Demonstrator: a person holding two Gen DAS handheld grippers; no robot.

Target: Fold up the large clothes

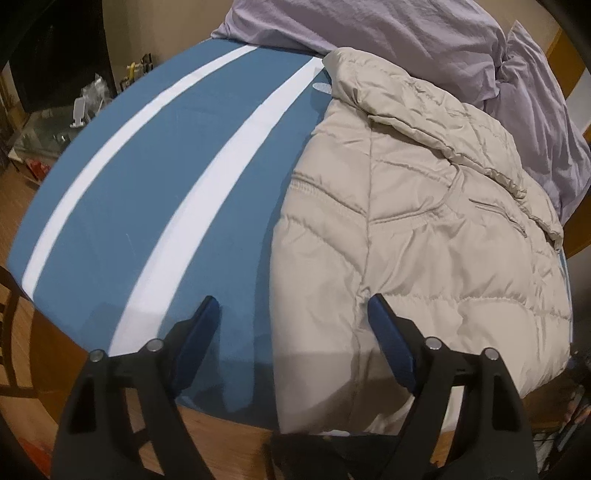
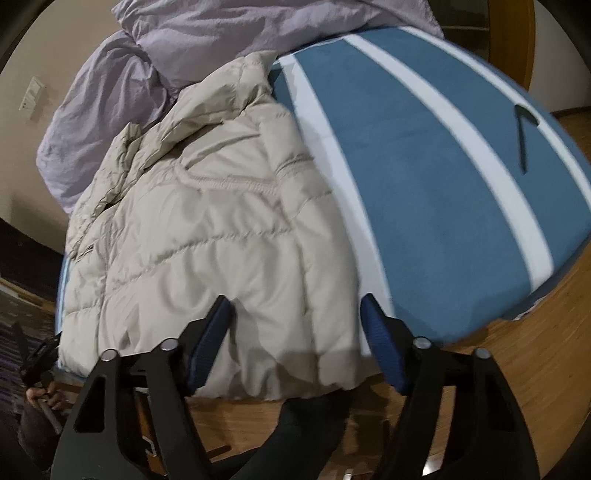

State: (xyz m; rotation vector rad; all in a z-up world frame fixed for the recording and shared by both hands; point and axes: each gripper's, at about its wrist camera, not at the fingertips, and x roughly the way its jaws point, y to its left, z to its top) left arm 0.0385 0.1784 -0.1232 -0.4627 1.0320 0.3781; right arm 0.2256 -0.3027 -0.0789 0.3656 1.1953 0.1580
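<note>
Left wrist view has the left tool point(image 1: 291, 306) gaping wide over the near left edge of the beige puffer jacket point(image 1: 406, 240), nothing between its pads. Right tool point(image 2: 297, 306) also stands wide, straddling the hem corner at lower centre of its frame, not pinching it yet. My take: drop both low, bite only the edge layer at matching spots along the hem, then lift together — puffy nylon slips easily. The jacket lies flat-ish, quilted, collar rumpled toward the top, on a blue-and-white striped bed point(image 1: 177, 192) beside a lilac duvet point(image 1: 424, 33).
</note>
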